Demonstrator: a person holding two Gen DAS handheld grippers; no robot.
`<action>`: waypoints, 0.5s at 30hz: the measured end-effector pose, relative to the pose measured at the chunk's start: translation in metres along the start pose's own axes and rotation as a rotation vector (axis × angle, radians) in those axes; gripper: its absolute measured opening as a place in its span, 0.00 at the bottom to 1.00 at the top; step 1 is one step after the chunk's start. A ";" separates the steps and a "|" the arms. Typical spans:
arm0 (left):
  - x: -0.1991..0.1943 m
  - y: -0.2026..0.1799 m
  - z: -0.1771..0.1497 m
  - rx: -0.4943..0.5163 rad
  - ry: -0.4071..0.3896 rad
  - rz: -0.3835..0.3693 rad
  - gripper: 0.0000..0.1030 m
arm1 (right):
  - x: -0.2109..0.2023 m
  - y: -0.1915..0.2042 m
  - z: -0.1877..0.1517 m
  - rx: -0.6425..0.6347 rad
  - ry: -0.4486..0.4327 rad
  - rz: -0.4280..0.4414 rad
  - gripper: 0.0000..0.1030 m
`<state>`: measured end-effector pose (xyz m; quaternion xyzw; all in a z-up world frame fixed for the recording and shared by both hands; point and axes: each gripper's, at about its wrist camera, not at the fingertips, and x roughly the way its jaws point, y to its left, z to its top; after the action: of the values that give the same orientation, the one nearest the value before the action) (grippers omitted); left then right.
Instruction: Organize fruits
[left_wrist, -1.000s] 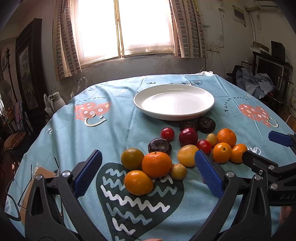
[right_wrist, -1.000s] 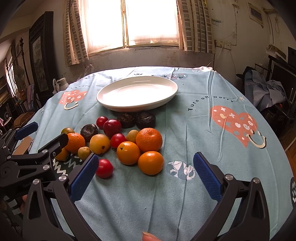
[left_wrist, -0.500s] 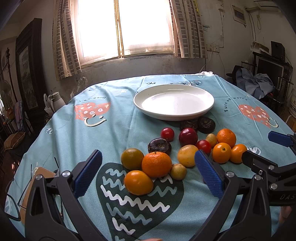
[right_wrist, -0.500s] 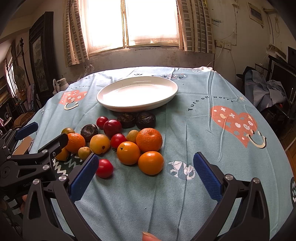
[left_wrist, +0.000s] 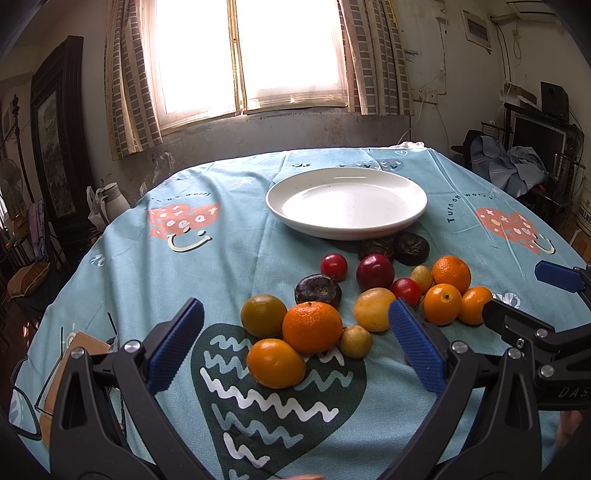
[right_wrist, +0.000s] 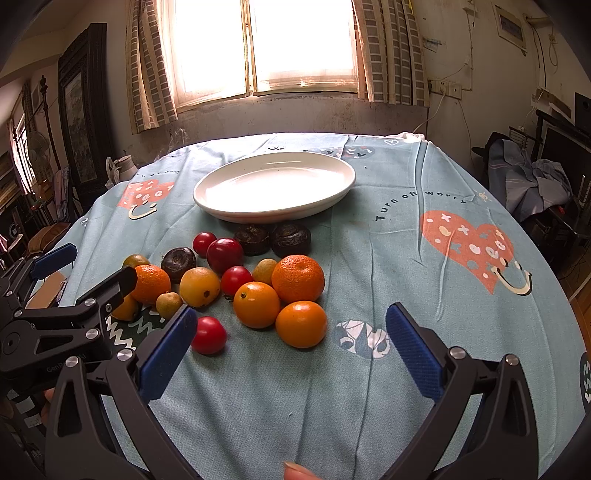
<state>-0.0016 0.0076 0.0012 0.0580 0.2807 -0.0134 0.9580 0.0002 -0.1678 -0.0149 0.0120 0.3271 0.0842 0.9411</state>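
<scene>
A white plate (left_wrist: 347, 201) (right_wrist: 275, 186) sits empty on the round table with its teal cloth (left_wrist: 229, 258). In front of it lies a cluster of several fruits: oranges such as one big one (left_wrist: 312, 326) and another (right_wrist: 298, 278), red tomatoes (right_wrist: 208, 335), dark brown round fruits (right_wrist: 291, 239), and small yellow ones (left_wrist: 373, 309). My left gripper (left_wrist: 295, 347) is open just before the cluster's left side, holding nothing. My right gripper (right_wrist: 288, 349) is open at the cluster's right front, also with nothing held. Each gripper shows at the edge of the other's view.
A brown card and a pair of glasses (left_wrist: 55, 373) lie at the table's near left edge. A white jug (left_wrist: 110, 197) stands beyond the table on the left. Clothes and a dark screen (left_wrist: 517, 162) are at the right. The cloth to the right of the fruits is bare.
</scene>
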 end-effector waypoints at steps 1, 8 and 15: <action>0.000 0.000 0.000 0.000 0.000 0.001 0.98 | 0.000 0.000 0.000 0.000 0.000 0.000 0.99; 0.000 0.000 0.000 0.000 0.000 0.001 0.98 | 0.000 0.000 0.000 0.000 -0.001 0.001 0.99; 0.001 0.000 -0.002 0.002 0.006 -0.002 0.98 | 0.001 0.000 -0.001 0.001 0.006 0.010 0.99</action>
<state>-0.0015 0.0075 -0.0009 0.0586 0.2837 -0.0143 0.9570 0.0005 -0.1674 -0.0158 0.0138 0.3301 0.0886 0.9397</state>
